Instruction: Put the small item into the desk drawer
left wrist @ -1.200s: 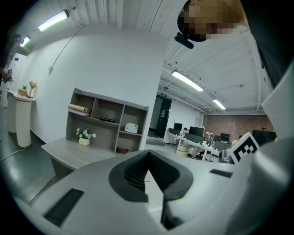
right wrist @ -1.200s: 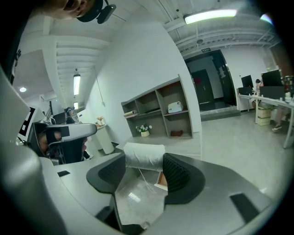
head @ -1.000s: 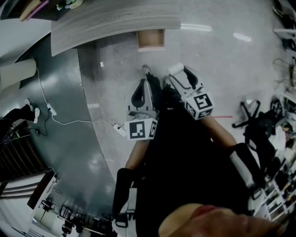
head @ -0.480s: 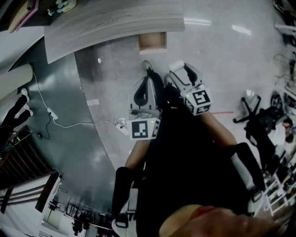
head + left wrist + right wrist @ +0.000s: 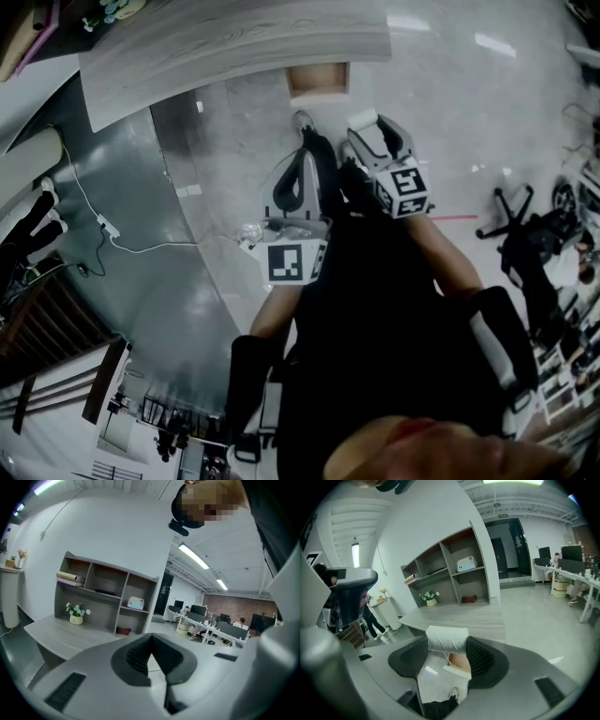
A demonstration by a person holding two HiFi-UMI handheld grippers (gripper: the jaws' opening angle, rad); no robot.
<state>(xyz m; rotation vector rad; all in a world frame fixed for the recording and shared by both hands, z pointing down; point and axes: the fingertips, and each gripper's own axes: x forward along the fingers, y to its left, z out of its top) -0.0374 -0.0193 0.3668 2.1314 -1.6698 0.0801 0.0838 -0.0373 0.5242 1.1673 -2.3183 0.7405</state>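
The small item is a white roll (image 5: 447, 638), and my right gripper (image 5: 446, 641) is shut on it across its ends. From the head view, that right gripper (image 5: 367, 127) and the roll (image 5: 361, 120) hang over the floor, a short way in front of the grey wooden desk (image 5: 234, 42). Under the desk edge an open drawer (image 5: 319, 80) shows its brown inside; the drawer (image 5: 459, 663) also shows below the roll. My left gripper (image 5: 300, 161) is held beside the right one. In its own view the left gripper (image 5: 151, 641) is shut with nothing in it.
A shelf unit (image 5: 105, 595) with a small flower pot (image 5: 75, 615) stands at the back of the desk. A white cable with a power strip (image 5: 103, 225) lies on the floor to the left. An office chair base (image 5: 511, 202) is at the right. My shoe (image 5: 302, 122) is below the drawer.
The head view has shifted, so the desk and drawer sit slightly further right. Both grippers have drifted a little up and right toward the desk. The roll stays clamped.
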